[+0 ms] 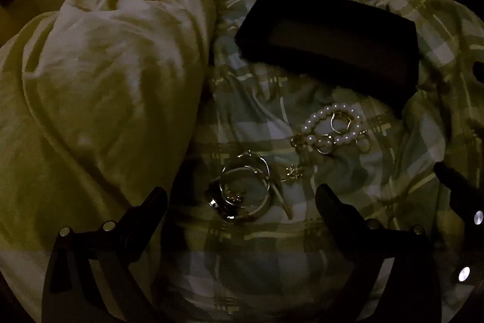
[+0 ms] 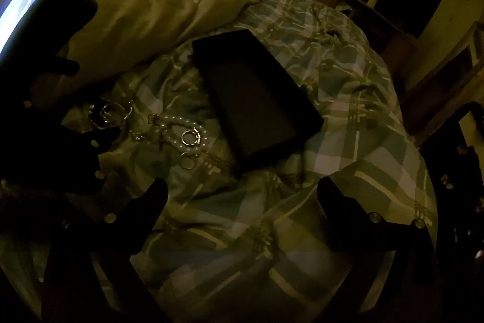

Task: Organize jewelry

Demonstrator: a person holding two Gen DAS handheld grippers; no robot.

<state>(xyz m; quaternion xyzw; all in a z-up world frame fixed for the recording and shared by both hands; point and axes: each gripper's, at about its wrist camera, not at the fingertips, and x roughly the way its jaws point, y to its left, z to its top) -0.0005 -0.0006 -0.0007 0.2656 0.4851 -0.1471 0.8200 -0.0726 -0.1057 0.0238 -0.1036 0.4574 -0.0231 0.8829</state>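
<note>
A dark shallow jewelry box (image 1: 329,43) lies open on a plaid bedspread (image 1: 257,123); it also shows in the right wrist view (image 2: 257,99). In front of it lie a pearl bracelet (image 1: 325,114) with small rings (image 1: 340,120), and nearer, silver bangles (image 1: 245,186) and a small gold charm (image 1: 292,173). My left gripper (image 1: 242,196) is open, its fingers on either side of the bangles, just above them. My right gripper (image 2: 242,189) is open and empty over bare bedspread, right of the pearls (image 2: 184,130). The left gripper (image 2: 90,123) shows at the left there.
A crumpled cream duvet (image 1: 106,65) is heaped at the left of the jewelry. A lit screen (image 2: 21,5) shows at the far left of the right wrist view. Dark furniture (image 2: 378,5) stands beyond the bed. The scene is dim.
</note>
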